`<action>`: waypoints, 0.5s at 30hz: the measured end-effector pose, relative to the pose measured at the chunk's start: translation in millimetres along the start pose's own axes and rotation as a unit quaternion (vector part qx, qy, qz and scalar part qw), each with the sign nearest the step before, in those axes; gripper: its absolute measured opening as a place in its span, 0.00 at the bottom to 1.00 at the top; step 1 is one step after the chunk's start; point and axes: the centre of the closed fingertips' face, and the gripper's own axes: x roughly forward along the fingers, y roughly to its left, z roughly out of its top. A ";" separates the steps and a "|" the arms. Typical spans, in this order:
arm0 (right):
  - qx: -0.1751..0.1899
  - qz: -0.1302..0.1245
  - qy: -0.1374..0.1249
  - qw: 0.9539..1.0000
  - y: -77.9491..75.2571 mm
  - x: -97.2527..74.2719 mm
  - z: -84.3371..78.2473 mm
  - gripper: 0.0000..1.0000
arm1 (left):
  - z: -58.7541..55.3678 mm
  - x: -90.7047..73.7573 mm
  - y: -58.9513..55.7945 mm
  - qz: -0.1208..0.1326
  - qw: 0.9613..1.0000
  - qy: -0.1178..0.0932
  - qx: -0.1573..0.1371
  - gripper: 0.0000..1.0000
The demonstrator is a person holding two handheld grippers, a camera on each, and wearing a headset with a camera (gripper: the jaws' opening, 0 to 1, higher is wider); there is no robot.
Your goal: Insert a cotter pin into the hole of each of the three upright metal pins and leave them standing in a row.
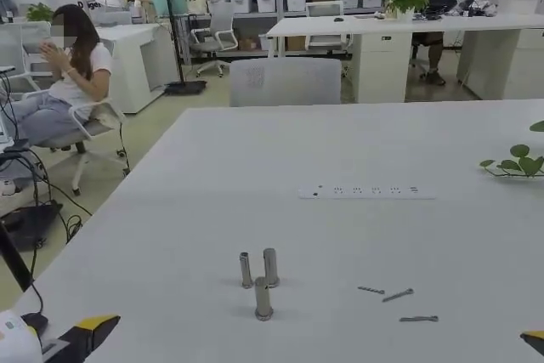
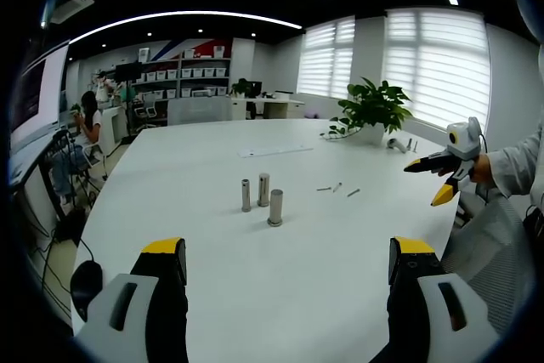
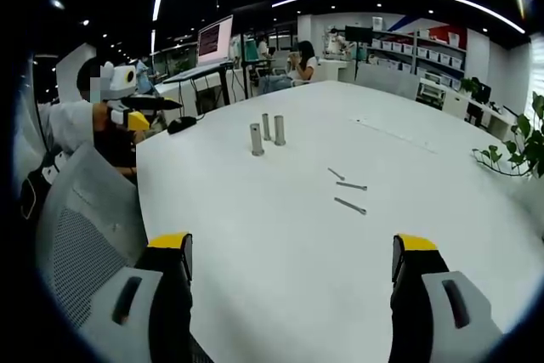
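Left tongs (image 2: 287, 248) and right tongs (image 3: 293, 244) both released, holding nothing.
They gape well short of the three metal pins (image 1: 263, 298) clustered upright on the counter (image 1: 340, 150), with the cotter pins (image 1: 398, 295) loose nearby. A wide jaw could topple the crowded pins, and the flat cotter pins may slip. The head view reveals the pins' triangle; the gripper views reveal the jaw spread.

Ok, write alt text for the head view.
Three upright metal pins stand clustered on a white table, with three loose cotter pins lying to their right. A white power strip lies farther back, and an office with seated people lies beyond.
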 end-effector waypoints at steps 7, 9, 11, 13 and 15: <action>-0.001 0.001 0.001 1.000 -0.3 0.6 -0.2 1.00 | 0.1 1.5 0.6 -0.004 1.000 -0.002 -0.001 1.00; -0.001 0.001 0.000 1.000 -0.1 0.7 0.2 1.00 | -0.2 1.8 0.8 -0.004 1.000 -0.002 -0.001 1.00; -0.002 0.002 -0.001 1.000 0.2 1.0 0.5 1.00 | -0.5 2.3 0.5 -0.006 1.000 -0.003 -0.002 1.00; -0.003 0.003 -0.002 1.000 0.6 1.2 1.1 1.00 | -0.9 3.1 -0.5 -0.009 1.000 -0.004 -0.002 1.00; -0.003 0.005 -0.004 1.000 1.5 1.4 1.7 1.00 | -1.1 4.5 -2.2 -0.016 1.000 -0.007 -0.004 1.00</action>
